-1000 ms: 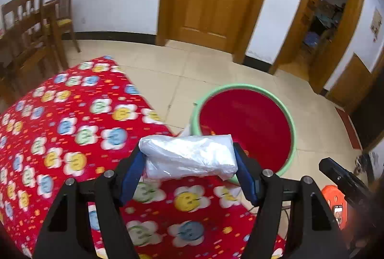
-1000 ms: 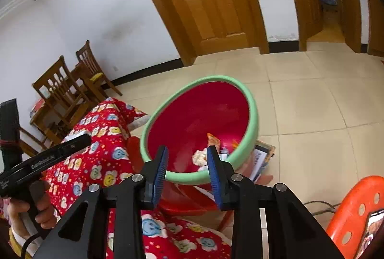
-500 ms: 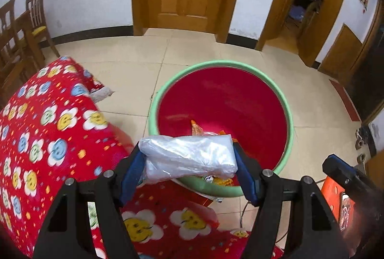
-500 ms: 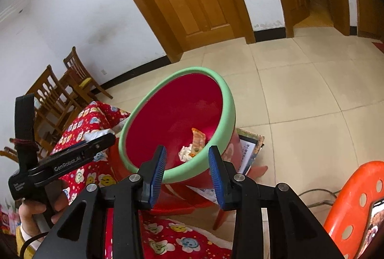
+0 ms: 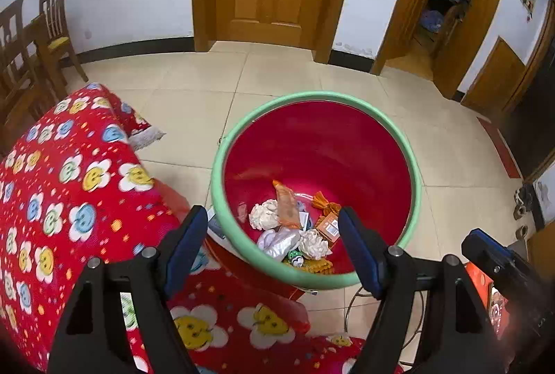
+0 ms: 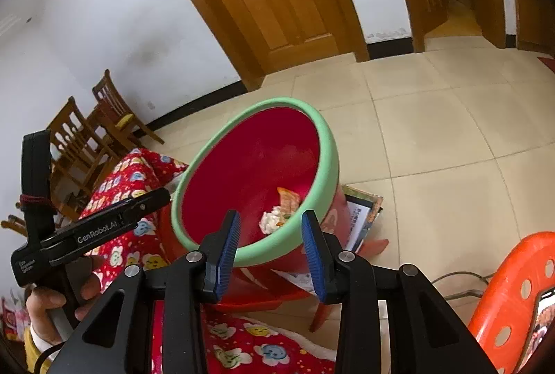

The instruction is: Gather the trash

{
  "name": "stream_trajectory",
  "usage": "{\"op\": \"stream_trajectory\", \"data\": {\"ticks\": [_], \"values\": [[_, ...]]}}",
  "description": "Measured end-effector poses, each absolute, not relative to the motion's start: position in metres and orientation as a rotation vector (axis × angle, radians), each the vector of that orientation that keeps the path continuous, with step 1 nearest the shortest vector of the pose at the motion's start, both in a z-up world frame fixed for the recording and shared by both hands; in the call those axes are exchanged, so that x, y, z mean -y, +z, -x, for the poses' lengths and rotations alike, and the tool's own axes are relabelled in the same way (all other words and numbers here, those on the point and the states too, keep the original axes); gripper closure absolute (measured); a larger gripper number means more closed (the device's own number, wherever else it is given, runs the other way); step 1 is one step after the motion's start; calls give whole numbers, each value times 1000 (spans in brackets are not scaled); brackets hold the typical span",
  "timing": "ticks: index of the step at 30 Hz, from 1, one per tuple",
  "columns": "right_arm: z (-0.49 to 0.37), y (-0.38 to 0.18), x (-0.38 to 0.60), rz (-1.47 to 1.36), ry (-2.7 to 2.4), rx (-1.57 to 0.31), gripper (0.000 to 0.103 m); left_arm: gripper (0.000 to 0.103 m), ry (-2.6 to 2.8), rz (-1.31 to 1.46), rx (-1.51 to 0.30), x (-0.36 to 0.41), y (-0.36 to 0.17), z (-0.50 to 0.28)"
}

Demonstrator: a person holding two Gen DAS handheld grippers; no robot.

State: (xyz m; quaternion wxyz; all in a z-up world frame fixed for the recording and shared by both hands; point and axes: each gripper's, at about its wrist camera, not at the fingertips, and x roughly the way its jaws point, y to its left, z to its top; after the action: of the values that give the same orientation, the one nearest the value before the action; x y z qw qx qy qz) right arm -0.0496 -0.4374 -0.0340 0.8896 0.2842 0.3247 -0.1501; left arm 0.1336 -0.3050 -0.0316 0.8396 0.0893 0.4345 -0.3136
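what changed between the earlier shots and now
The left gripper moved from over the red cloth to above the bin. Its jaws have just been opening and let go of the clear plastic bag, which now lies in the bin among the other trash; nothing is between them. The right gripper opened slightly and stays empty. The bin and cloth kept their places.

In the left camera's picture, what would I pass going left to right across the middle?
Wooden chairs → flowery red cloth → red bin with a green rim, trash at its bottom → bare floor tiles → red mat by the dark right edge.
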Motion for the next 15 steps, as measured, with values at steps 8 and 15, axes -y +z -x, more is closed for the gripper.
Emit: {"op": "stream_trajectory", "data": {"ticks": [8,15], "values": [[52,-14,414,-551,-246,-630,60,26,-601,-126,-902,262,-13,-122],[55,8,389,-505,-189,-592,56,26,-516,-81,-875,216,3,-106]]}}
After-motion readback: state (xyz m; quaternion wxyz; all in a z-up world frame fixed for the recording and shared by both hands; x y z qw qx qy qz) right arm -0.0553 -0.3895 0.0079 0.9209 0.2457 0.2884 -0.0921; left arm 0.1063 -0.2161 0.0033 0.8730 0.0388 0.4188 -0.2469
